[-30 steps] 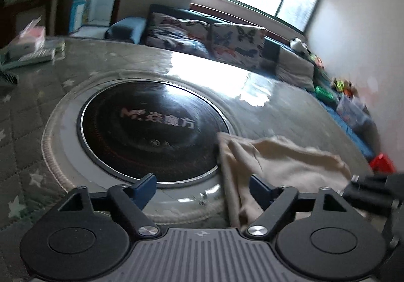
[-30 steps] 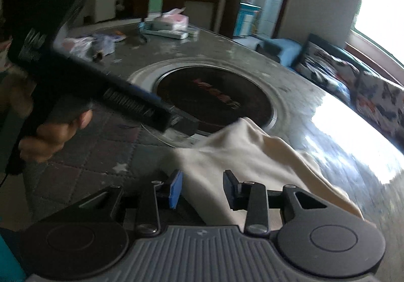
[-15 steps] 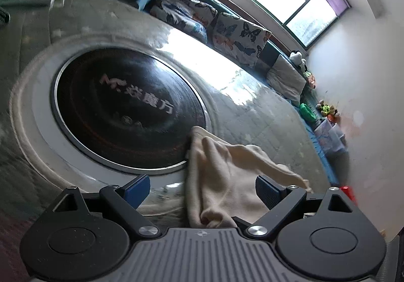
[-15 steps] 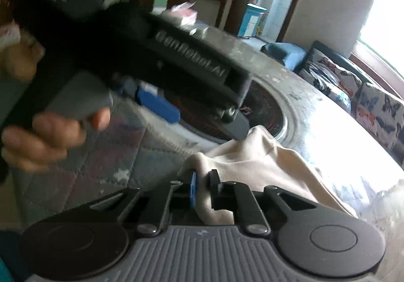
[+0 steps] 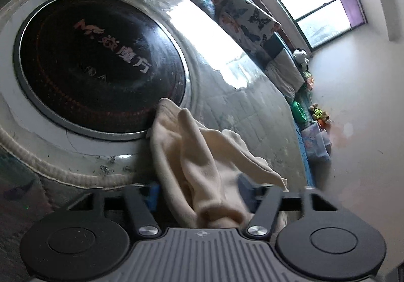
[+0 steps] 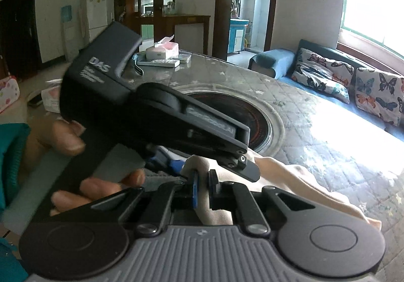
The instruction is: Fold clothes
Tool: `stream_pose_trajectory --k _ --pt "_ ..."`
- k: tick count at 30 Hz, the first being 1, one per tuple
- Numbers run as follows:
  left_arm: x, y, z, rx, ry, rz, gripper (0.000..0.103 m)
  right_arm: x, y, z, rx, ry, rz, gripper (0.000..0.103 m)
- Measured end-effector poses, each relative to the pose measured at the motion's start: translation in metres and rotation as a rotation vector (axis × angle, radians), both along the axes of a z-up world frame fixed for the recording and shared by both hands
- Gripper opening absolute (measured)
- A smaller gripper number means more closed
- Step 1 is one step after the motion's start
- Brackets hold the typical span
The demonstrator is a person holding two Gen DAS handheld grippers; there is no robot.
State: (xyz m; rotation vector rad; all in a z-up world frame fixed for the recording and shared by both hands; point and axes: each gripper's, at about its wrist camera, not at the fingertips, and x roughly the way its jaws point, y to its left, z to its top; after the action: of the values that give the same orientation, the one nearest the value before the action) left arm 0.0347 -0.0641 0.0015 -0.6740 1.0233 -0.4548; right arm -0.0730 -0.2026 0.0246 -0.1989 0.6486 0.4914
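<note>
A cream garment (image 5: 202,150) lies crumpled at the near edge of the round table (image 5: 252,110), beside the black hob (image 5: 96,65). My left gripper (image 5: 199,188) straddles a bunched fold of it. Its jaws are closing, the fold stands between the pads, and I see no firm pinch. In the right wrist view my right gripper (image 6: 204,185) is shut on an edge of the garment (image 6: 290,181), which is raised off the table. The left gripper crosses just above it, held by a hand (image 6: 68,140).
The hob (image 6: 255,115) sits in the middle of the quilted tabletop. A tissue box (image 6: 162,51) and a remote (image 6: 159,63) rest at the far edge. A sofa with butterfly cushions (image 6: 325,75) runs under the window. Toys (image 5: 315,113) line the wall.
The left gripper rolled, moved in over the garment and narrowed its jaws around a fold. The right gripper shut on the garment's edge and lifted it a little.
</note>
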Motion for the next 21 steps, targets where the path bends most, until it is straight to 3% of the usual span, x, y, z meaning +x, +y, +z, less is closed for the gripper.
stream_pose_trajectory --k 3,6,11,20,21 --pt "0.002 0.005 -0.009 -0.051 0.051 0.026 0.029 -0.005 -0.003 -0.002 0.008 0.008 0.012 0.007" --pt "0.002 0.008 -0.012 -0.046 0.040 0.023 0.022 -0.008 -0.007 -0.004 0.024 0.017 0.018 0.011" --pt "0.003 0.010 -0.013 -0.036 0.028 0.018 0.021 -0.016 -0.031 0.002 0.051 0.010 -0.038 0.014" --pt "0.001 0.007 -0.009 0.001 0.002 0.002 0.022 0.004 -0.132 -0.010 0.029 0.031 -0.408 0.024" --pt "0.001 0.006 -0.008 0.008 -0.003 -0.001 0.022 0.009 -0.143 -0.013 0.030 0.037 -0.446 0.030"
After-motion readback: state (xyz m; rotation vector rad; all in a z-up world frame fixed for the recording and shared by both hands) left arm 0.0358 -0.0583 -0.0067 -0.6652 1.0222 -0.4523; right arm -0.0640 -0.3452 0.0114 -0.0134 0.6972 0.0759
